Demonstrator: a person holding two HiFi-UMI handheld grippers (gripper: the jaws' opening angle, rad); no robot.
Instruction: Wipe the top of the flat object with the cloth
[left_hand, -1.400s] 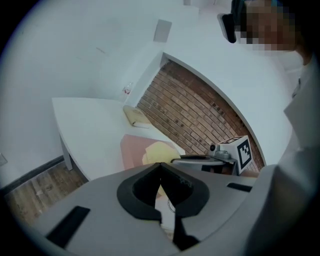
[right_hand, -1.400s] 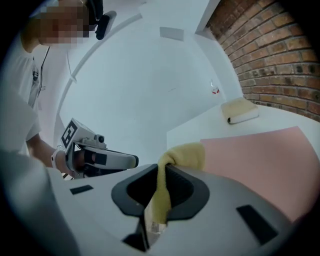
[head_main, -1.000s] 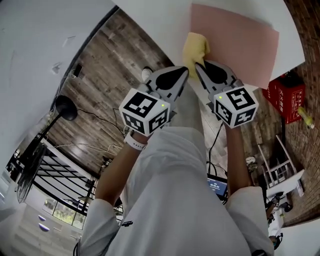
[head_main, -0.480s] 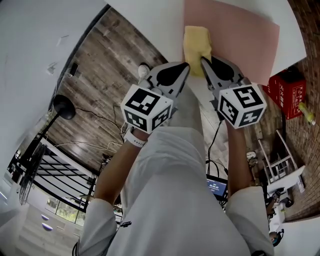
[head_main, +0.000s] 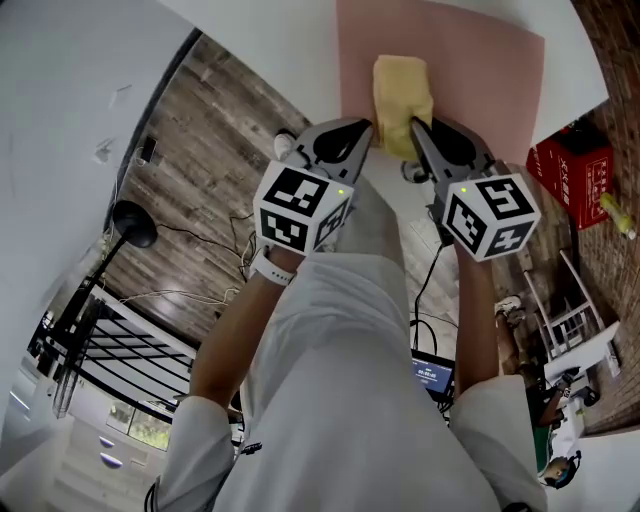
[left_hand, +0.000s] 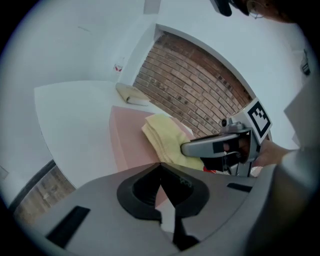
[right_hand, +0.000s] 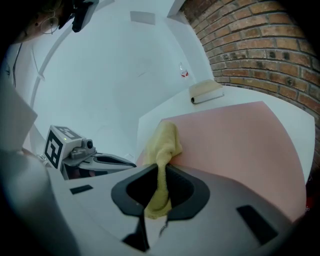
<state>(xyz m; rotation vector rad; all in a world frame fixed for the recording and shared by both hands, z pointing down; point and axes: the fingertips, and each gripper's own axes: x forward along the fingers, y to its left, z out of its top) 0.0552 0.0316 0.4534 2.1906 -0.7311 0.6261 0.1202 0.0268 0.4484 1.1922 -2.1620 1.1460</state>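
The right tongs (right_hand: 156, 207) are clamped on the near end of the yellow cloth (right_hand: 165, 145). The rest of the cloth lies bunched on the pink flat sheet (right_hand: 235, 140), near its left edge. The left tongs (left_hand: 162, 195) are pressed together with nothing between them, just beside the right pair. The sheet lies on the white surface (right_hand: 172, 107), with a cream roll (right_hand: 206, 91) beyond it.

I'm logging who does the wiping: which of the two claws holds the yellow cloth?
The right claw: its jaws are shut on the yellow cloth that lies on the pink sheet. The left claw is shut on nothing.
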